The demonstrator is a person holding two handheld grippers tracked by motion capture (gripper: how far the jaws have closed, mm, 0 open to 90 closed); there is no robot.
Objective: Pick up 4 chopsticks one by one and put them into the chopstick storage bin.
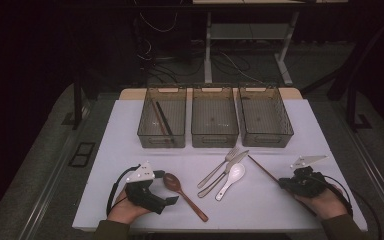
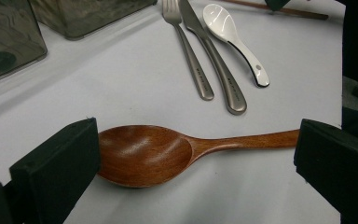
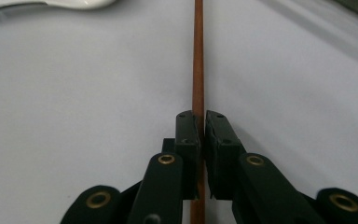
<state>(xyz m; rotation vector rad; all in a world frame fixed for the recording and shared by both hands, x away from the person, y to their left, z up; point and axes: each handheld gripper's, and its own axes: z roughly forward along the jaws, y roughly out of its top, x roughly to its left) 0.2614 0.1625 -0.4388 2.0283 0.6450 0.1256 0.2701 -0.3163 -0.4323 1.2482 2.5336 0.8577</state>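
A brown wooden spoon (image 1: 172,181) lies near the table's front left, its handle pointing toward the front edge. My left gripper (image 1: 166,187) stands open around it. In the left gripper view the spoon (image 2: 144,154) lies crosswise between the two wide-apart jaws of that gripper (image 2: 196,140), which do not press on it. At the right, my right gripper (image 1: 283,183) is shut on the near end of a thin wooden chopstick (image 1: 262,168). The right gripper view shows its jaws (image 3: 202,116) pinched on the chopstick (image 3: 198,56), which runs straight ahead over the table.
A fork (image 1: 219,166), a knife (image 1: 228,170) and a white ceramic spoon (image 1: 232,177) lie together mid-table. Three clear bins stand in a row at the back: the left bin (image 1: 145,136) holds chopsticks, beside it are the middle bin (image 1: 214,140) and the right bin (image 1: 265,141).
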